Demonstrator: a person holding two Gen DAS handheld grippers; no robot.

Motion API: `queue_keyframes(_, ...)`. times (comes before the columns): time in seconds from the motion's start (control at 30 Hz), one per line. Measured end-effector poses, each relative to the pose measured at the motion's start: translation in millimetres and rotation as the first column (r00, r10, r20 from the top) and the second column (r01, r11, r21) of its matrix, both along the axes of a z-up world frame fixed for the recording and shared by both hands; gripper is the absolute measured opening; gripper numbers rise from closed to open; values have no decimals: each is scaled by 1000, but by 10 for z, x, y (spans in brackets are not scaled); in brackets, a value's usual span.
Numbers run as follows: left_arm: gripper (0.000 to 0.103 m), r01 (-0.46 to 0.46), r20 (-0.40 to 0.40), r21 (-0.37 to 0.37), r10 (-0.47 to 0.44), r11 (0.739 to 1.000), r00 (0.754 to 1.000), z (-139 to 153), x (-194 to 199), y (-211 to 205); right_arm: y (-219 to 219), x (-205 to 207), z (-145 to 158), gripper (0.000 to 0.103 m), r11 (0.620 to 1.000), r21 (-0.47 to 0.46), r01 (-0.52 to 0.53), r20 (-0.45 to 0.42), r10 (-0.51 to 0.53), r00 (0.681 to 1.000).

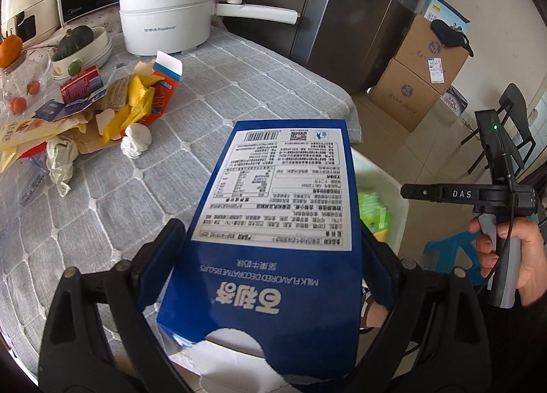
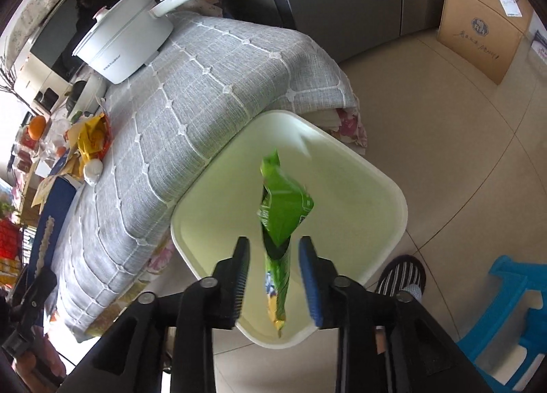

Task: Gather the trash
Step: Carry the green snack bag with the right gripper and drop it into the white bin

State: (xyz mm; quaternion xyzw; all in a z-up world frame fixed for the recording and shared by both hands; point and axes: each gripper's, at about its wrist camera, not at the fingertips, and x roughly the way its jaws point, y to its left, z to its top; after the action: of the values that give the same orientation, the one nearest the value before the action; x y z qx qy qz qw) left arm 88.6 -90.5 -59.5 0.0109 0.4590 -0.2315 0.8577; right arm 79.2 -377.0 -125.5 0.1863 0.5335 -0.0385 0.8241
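Note:
My left gripper [image 1: 273, 253] is shut on a blue biscuit box [image 1: 270, 222] with a torn white end, held above the table edge. A pile of trash [image 1: 102, 109] lies at the table's left: yellow wrappers, an orange carton, crumpled tissues. My right gripper [image 2: 275, 256] is open above the white bin [image 2: 376, 181]. A green snack wrapper [image 2: 282, 215] hangs loose between its fingers, blurred, over the bin's inside. The bin [image 1: 383, 184] and the green wrapper [image 1: 372, 212] also show in the left wrist view, right of the box.
A white electric pot [image 1: 167, 13] stands at the table's back. A bowl with a squash [image 1: 78, 44], tomatoes and an orange sit at far left. Cardboard boxes [image 1: 420, 78] stand by the fridge. A blue stool [image 2: 512, 307] and a slippered foot [image 2: 403, 276] are beside the bin.

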Motion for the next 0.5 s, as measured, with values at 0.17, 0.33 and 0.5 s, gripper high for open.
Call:
queue_keyframes(0.17,95,64,-21,16,-64,998,998,-97,27,-346,-131,-84,148,58,999,-5,33,42,-32,999)
queue_keyframes(0.33,95,135,-39,41,-134,990,990,-255,58,-738,-316,-191,222,63,997,-22,73,59,-72,996)
queue_keyframes(0.5,95,189,-34,76,-186,979,982,-428,78,-1060,-466,-270,212,64,993,-74,94,55,-90,994)
